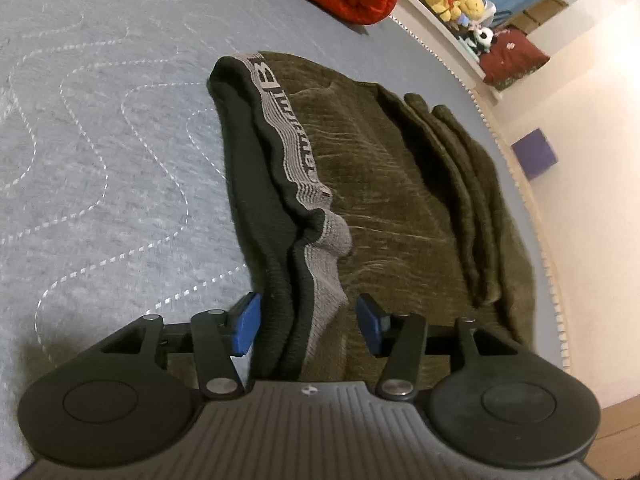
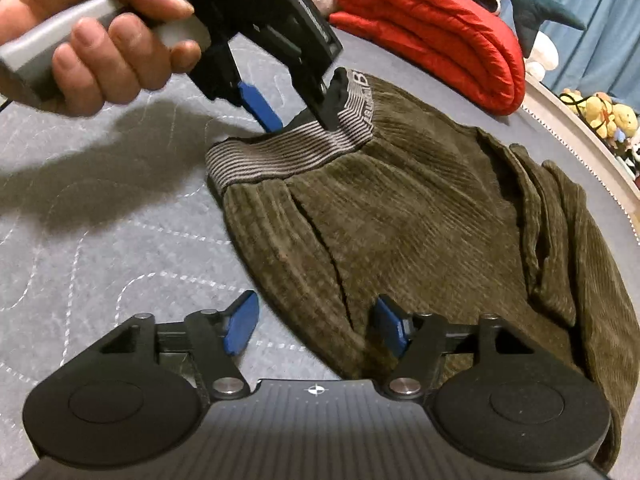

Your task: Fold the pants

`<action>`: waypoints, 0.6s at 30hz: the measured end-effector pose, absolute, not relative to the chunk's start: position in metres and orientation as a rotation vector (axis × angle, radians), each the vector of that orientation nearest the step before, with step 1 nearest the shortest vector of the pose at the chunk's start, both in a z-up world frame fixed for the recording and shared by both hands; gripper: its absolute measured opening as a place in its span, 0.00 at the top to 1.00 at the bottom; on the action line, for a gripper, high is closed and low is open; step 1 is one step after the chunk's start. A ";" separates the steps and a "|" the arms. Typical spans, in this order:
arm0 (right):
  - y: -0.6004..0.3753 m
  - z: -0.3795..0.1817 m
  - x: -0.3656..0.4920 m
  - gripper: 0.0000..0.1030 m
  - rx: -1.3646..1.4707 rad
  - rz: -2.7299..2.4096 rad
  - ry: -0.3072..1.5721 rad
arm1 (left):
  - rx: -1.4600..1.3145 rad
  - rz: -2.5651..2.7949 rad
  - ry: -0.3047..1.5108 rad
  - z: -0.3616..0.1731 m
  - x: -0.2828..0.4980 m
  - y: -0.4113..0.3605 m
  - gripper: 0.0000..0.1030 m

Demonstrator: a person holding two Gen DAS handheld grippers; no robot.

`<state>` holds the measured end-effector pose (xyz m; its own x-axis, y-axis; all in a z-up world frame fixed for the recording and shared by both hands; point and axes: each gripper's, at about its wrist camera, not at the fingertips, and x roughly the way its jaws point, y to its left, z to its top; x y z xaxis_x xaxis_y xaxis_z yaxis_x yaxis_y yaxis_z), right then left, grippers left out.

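Left gripper (image 1: 308,326) stands wide, the corduroy pants' (image 1: 400,200) striped waistband (image 1: 296,160) loose between its pads; right gripper (image 2: 316,326) wide astride their edge

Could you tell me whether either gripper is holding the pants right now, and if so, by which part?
Nothing is gripped. The left gripper stands open around the pants' striped waistband; the right gripper is open over a side edge.

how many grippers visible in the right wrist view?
2. The right gripper is at bottom centre over the pants edge; the left gripper, held by a hand, is at the waistband, upper left.
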<state>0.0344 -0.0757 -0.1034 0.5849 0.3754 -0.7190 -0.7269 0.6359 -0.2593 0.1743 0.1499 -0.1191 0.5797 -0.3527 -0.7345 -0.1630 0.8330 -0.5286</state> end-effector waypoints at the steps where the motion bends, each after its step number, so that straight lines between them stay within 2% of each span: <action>1: -0.076 -0.103 0.037 0.35 -0.579 0.690 0.672 | -0.585 -0.117 0.945 -0.122 0.175 0.148 0.45; 2: -0.076 -0.104 0.041 0.35 -0.576 0.695 0.674 | -0.568 -0.118 0.928 -0.123 0.176 0.145 0.45; 5: -0.074 -0.103 0.044 0.46 -0.576 0.709 0.661 | -0.512 -0.113 0.892 -0.125 0.181 0.135 0.45; 8: -0.071 -0.101 0.042 0.65 -0.593 0.704 0.623 | -0.444 -0.083 0.882 -0.123 0.183 0.121 0.47; 10: -0.071 -0.098 0.035 0.90 -0.618 0.735 0.582 | -0.386 -0.059 0.882 -0.120 0.180 0.117 0.65; 13: -0.068 -0.096 0.024 0.92 -0.679 0.754 0.529 | -0.356 -0.069 0.862 -0.110 0.170 0.120 0.82; 18: -0.070 -0.085 0.013 0.93 -0.677 0.778 0.488 | -0.300 -0.104 0.798 -0.077 0.145 0.129 0.86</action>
<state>0.0131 -0.0701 -0.0845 0.6220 0.4718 -0.6249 -0.7679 0.5238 -0.3689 0.1446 0.1292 -0.0774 0.6956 -0.2042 -0.6888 -0.0210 0.9526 -0.3037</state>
